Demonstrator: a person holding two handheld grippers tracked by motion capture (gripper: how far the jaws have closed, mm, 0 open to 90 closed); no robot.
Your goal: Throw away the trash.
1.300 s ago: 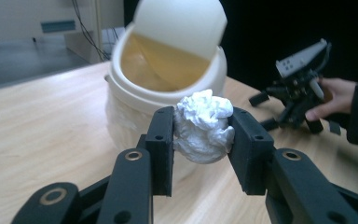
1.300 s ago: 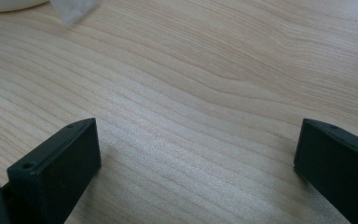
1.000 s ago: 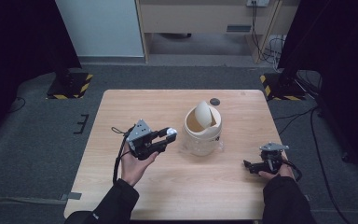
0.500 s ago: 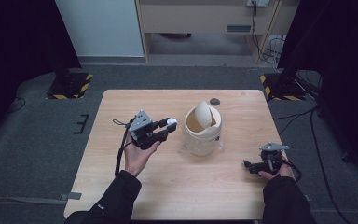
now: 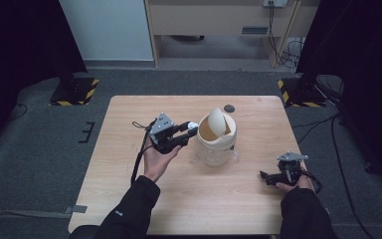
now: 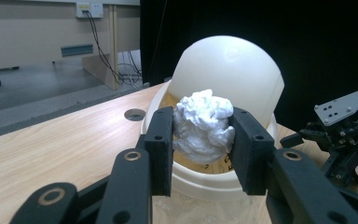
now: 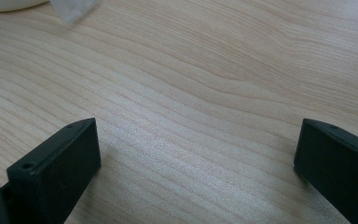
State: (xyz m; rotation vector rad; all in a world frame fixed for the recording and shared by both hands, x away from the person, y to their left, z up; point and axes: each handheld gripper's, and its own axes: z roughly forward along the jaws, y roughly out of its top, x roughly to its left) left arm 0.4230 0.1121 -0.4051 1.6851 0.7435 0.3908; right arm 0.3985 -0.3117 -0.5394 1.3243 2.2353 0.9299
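The left tool (image 6: pixel 200 140) is clamped on a crumpled white paper ball (image 6: pixel 204 123), which sits squeezed between its two black pads in the left gripper view. In the high view the left tool (image 5: pixel 191 130) now has its tips right at the rim of the cream swing-lid bin (image 5: pixel 218 140), on the bin's left side near the middle of the surface (image 5: pixel 129 164). The domed lid (image 6: pixel 228 74) is tilted back, leaving the opening exposed directly behind the ball. That puts the ball at the mouth of the bin, so the drop looks close: a little further in and a release should do it.

Compared with a second ago, the left hand has risen and travelled toward the bin; then the tool was lower and clear of the rim, half a second ago it was closer, and now it reaches the rim.

The right tool (image 5: pixel 271 177) rests near the right edge of the surface, toward the near corner, unchanged in place. Its jaws stand wide apart over bare wood, holding nothing.
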